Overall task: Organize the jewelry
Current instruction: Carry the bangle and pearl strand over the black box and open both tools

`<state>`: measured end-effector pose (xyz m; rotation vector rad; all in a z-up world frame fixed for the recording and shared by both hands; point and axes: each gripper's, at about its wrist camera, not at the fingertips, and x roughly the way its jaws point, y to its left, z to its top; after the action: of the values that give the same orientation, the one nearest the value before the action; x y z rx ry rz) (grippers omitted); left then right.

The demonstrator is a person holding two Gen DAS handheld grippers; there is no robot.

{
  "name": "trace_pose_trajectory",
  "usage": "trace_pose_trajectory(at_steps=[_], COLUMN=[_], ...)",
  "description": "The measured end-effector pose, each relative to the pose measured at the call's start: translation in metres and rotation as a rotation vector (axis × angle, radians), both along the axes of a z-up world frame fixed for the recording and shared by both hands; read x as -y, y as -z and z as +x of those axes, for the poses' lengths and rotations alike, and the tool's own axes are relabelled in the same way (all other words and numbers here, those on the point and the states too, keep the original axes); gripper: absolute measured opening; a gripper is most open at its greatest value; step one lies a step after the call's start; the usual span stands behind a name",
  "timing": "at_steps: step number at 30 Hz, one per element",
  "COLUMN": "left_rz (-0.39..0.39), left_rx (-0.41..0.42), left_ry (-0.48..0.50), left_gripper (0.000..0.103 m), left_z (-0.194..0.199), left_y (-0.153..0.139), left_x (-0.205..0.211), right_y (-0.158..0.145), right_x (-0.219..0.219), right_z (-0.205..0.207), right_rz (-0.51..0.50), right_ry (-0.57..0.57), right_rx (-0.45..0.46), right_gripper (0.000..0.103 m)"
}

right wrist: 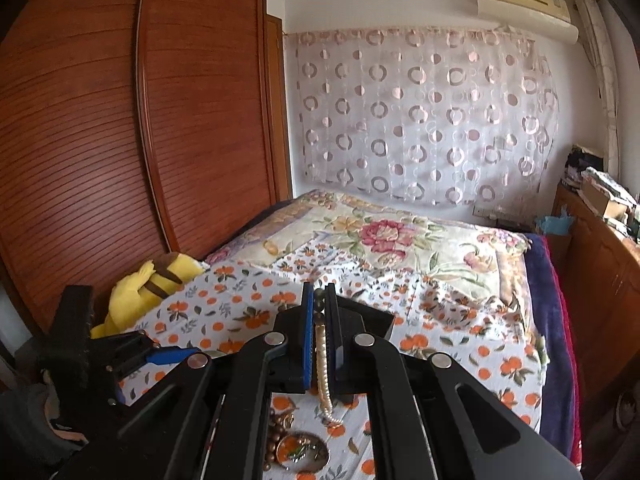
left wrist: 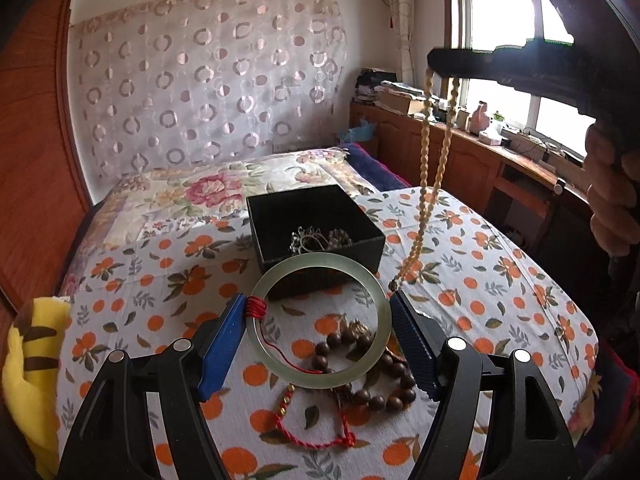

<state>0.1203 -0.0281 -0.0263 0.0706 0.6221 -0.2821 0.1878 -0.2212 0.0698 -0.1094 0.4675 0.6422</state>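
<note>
Jewelry lies partly sorted on the orange-print bedspread (left wrist: 500,248) — both grippers carry a piece, so the step in hand looks like moving pieces from the bed toward the black box (left wrist: 316,216), which sits open further up the bed with some silvery tangled pieces (left wrist: 316,238) already inside. The left gripper (left wrist: 318,312) has its blue fingers spread wide around a pale green bangle (left wrist: 380,304), one finger against each side of the ring near a red thread wrapping (left wrist: 257,306); the bangle appears lifted off the cloth, just short of the box's near wall. The right gripper (right wrist: 319,320) has its fingers pressed together on a pale bead necklace (right wrist: 322,376), and in the left wrist view that strand hangs down long, its lower end reaching almost to the bedspread just right of the box. Still on the cloth below the bangle are a dark wooden bead bracelet (left wrist: 384,384) and a red cord bracelet (left wrist: 316,440). The next move, as I judge it, calls for carrying either piece over the box rim and releasing it low — the necklace needs to be lifted high enough that its hanging tail clears the wall and coils inside instead of draping over the edge, and the bangle wants a gentle set-down, since a hard ring could knock against the pieces already there.
</note>
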Motion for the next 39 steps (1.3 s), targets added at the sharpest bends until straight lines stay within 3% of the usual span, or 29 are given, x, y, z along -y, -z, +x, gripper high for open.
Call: trace_pose_trajectory(at_steps=[11, 20, 24, 34, 39], left_rz=[-0.004, -0.007, -0.004, -0.001, 0.008], left_rx=[0.007, -0.003, -0.008, -0.043, -0.065], left_ry=[0.006, 0.010, 0.013, 0.021, 0.028], left_gripper=[0.069, 0.069, 0.069, 0.069, 0.069], left_z=[0.038, 0.070, 0.085, 0.125, 0.143], left_y=[-0.012, -0.015, -0.014, -0.002, 0.008], left_x=[-0.001, -0.003, -0.001, 0.004, 0.010], right_y=[-0.041, -0.047, -0.033, 0.052, 0.072], right_x=[-0.007, -0.015, -0.017, -0.020, -0.010], right_z=[0.028, 0.063, 0.080, 0.116, 0.122], right_rz=[0.014, 0.024, 0.020, -0.019, -0.010], right_ry=[-0.016, -0.035, -0.039, -0.054, -0.039], right_rx=[0.062, 0.056, 0.032, -0.133, -0.159], right_gripper=[0.006, 0.006, 0.006, 0.007, 0.009])
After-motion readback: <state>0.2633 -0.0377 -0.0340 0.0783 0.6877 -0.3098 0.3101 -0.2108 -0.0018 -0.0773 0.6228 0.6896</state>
